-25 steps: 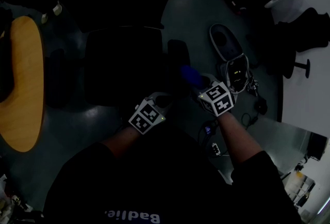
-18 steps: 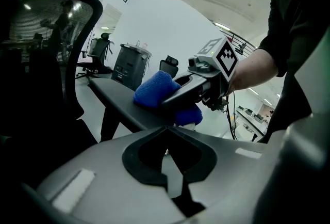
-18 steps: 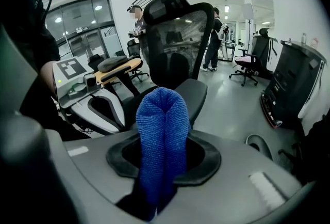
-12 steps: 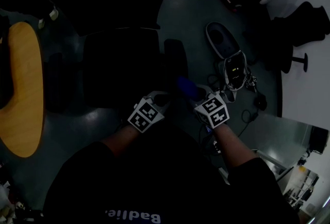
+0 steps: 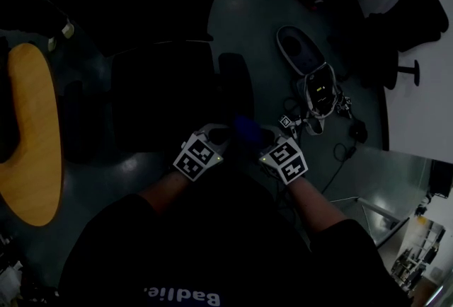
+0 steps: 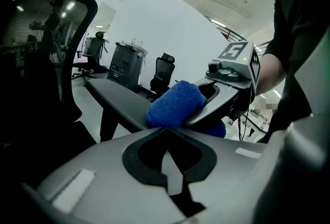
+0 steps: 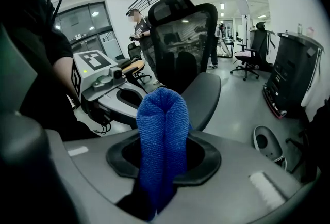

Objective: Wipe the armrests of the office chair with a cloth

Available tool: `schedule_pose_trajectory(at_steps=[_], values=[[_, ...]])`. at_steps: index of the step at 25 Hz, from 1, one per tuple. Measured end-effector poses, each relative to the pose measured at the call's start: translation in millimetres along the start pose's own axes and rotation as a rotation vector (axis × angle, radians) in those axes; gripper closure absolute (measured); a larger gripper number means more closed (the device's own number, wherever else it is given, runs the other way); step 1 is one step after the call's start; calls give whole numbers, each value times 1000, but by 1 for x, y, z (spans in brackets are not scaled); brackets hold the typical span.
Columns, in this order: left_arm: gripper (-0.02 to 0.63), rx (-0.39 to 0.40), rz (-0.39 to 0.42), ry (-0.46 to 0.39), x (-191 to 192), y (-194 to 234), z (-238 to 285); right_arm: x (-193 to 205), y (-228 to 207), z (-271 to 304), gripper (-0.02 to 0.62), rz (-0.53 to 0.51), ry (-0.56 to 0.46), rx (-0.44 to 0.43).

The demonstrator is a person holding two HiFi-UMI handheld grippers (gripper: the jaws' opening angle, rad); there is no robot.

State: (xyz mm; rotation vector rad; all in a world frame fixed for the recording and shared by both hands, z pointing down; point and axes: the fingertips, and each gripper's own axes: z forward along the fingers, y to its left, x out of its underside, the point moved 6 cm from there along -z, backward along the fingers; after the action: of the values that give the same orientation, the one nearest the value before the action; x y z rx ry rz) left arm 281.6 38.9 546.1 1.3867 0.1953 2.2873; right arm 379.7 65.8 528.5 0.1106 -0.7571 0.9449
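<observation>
**Wiping the near end of the armrest with a pinched cloth**

The right gripper [image 7: 164, 140] has its jaws clamped on a folded blue cloth [image 7: 163, 107], whose rounded fold stands out past the tips. The left gripper [image 6: 166, 132] sits just beside it, its jaws brought together on nothing.

In the left gripper view the fold rests on the near end of the dark armrest [image 6: 116, 98], so the step in hand looks like a stroke along this pad. To do it well, the person would likely lay the fold flat instead of on its edge. Light pressure would hold the grey jaw tips off the surface while the cloth is drawn the pad's full length toward the far end. The empty gripper could steady the chair, which probably swivels or rolls.

Beyond the pad lie the black seat [image 5: 163, 93] and the tall mesh backrest [image 7: 180, 32]. The floor [image 5: 262, 15] is smooth and grey. A wooden tabletop [image 5: 32, 136] sits at the left of the head view, and a tangle of cables [image 5: 322, 97] lies on the floor at the right.

Farther off is a bright open office with other chairs [image 7: 246, 65], a dark cabinet [image 7: 291, 76] and a standing person [image 7: 139, 29].
</observation>
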Motion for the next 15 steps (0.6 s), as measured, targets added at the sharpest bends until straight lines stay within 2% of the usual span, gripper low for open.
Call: schedule_pose_trajectory(at_steps=[4,9,15], values=[[589,-1,8,7,-1,-1,-1,3,6,0,465,23,-6,-7],[589,-3,10,23,2,-3,-2,0,5,-3,465,2,6,-18],[589,1,7,30,2,-9,1,-30,-16,-18,465,-71,-11,-15]])
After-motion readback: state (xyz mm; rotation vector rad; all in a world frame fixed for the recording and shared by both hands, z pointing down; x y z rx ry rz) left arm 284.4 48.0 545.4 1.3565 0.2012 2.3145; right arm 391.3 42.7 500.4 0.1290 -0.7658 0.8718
